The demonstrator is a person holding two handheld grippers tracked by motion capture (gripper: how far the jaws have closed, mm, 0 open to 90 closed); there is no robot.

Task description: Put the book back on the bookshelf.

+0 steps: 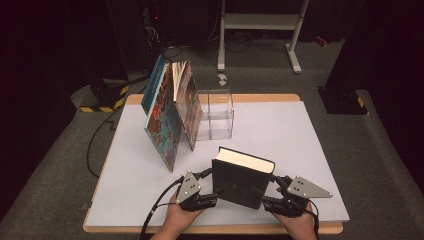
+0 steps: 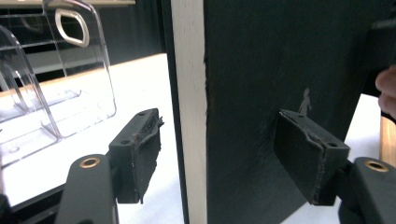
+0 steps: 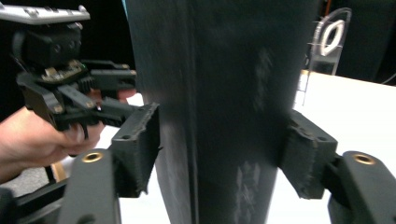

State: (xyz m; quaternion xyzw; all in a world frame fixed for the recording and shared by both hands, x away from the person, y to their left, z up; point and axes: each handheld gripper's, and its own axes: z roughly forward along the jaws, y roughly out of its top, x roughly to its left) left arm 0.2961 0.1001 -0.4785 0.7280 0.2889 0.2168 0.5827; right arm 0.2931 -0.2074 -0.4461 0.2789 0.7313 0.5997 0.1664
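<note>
Your left tool (image 1: 212,192) and right tool (image 1: 272,195) straddle the upright black book (image 1: 242,182), both spread, pads not gripping.

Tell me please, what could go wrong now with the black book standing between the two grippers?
1. The black book stands upright; in the left gripper view one pad sits clear of the page edge, so it may tip over.
2. The right gripper also shows a gap at one pad, giving little support.
3. If it falls forward, it could hit the clear organizer.
</note>
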